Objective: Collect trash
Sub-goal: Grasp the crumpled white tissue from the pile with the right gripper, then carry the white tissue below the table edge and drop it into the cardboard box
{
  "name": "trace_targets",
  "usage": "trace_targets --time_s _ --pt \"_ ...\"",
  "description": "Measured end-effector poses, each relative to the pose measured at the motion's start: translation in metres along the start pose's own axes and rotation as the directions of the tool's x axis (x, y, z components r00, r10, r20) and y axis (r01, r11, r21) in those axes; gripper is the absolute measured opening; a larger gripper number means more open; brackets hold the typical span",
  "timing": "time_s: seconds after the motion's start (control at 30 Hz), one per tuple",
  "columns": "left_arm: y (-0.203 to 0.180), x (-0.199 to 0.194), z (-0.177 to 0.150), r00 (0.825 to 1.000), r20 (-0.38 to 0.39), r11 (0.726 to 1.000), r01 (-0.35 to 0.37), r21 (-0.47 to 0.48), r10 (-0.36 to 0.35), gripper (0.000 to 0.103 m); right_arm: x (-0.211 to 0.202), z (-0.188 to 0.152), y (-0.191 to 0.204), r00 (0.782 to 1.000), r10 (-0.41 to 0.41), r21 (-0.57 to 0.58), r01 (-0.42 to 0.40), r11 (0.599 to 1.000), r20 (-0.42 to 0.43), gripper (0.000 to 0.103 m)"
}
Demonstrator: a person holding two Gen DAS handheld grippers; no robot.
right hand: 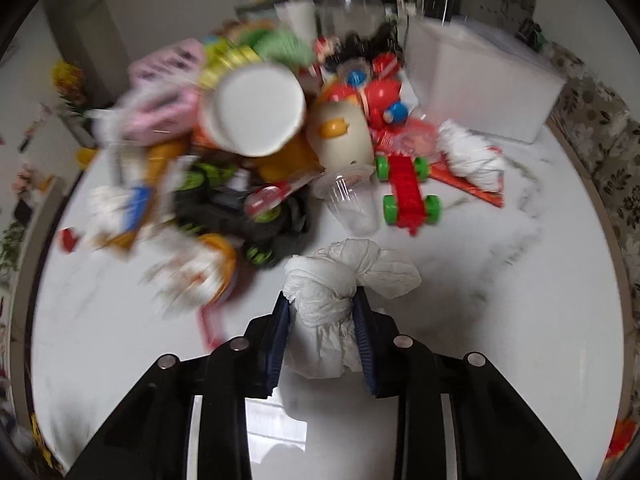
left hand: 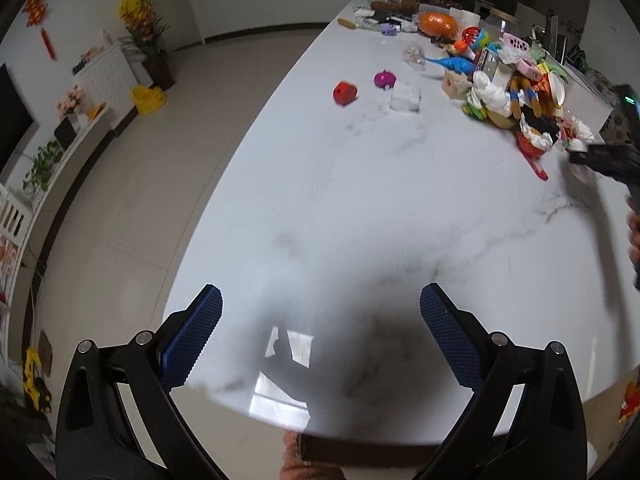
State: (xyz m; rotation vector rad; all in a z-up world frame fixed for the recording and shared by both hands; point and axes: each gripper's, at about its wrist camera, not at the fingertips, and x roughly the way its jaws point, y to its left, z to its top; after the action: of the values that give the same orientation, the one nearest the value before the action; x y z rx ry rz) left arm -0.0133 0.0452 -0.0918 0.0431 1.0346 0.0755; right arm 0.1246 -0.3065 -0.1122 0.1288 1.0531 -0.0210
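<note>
Left wrist view: left gripper (left hand: 320, 332) spread wide, nothing between its fingers, over the near edge of the white table (left hand: 360, 200). Right wrist view: right gripper (right hand: 322, 308) pinching a crumpled white tissue (right hand: 332, 292) — just in front of the toy pile (right hand: 256, 140), mid-table.

Both fisheye views bend strongly at their dark, vignetted rims. Soft indoor light leaves window glare and a broad shadow on the glossy table (left hand: 360, 208) at lower centre. Motion blur smears the right wrist view's left half.
</note>
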Motion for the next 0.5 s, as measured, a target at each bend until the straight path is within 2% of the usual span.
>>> trace_targets --time_s 0.13,0.2,0.23,0.3,0.37,0.43,0.47,0.5 --pt "-0.002 0.036 0.05 0.998 0.033 0.998 0.061 0.025 -0.062 0.097 -0.064 -0.045 -0.008 0.995 0.082 -0.006 -0.081 0.997 0.055 0.032" --pt "0.002 0.058 0.085 0.995 0.042 0.996 0.09 0.003 -0.091 0.095 -0.086 -0.066 -0.011 0.992 0.113 0.003 -0.114 0.994 0.062 0.032" --pt "0.002 0.068 0.105 0.992 0.071 0.994 0.107 0.004 -0.107 0.095 -0.094 -0.079 -0.01 0.991 0.122 0.007 -0.122 0.992 0.059 0.032" --pt "0.002 0.084 0.134 0.985 0.112 0.991 0.13 0.023 -0.132 0.095 -0.104 -0.098 -0.007 0.99 0.135 0.018 -0.136 0.991 0.049 0.032" --pt "0.002 0.11 0.166 0.987 0.105 0.992 0.121 0.027 -0.123 0.094 -0.109 -0.11 -0.004 0.987 0.155 0.036 -0.156 0.987 0.036 0.032" --pt "0.0 0.129 0.182 0.989 0.093 0.993 0.109 0.045 -0.113 0.093 -0.11 -0.119 -0.003 0.985 0.168 0.052 -0.169 0.984 0.028 0.032" --pt "-0.002 0.142 0.189 0.992 0.075 0.993 0.096 0.061 -0.101 0.086 -0.112 -0.125 -0.001 0.984 0.176 0.058 -0.177 0.983 0.023 0.033" --pt "-0.003 0.149 0.192 0.993 0.06 0.993 0.097 0.069 -0.101 0.068 -0.113 -0.13 0.003 0.984 0.178 0.058 -0.179 0.982 0.019 0.033"
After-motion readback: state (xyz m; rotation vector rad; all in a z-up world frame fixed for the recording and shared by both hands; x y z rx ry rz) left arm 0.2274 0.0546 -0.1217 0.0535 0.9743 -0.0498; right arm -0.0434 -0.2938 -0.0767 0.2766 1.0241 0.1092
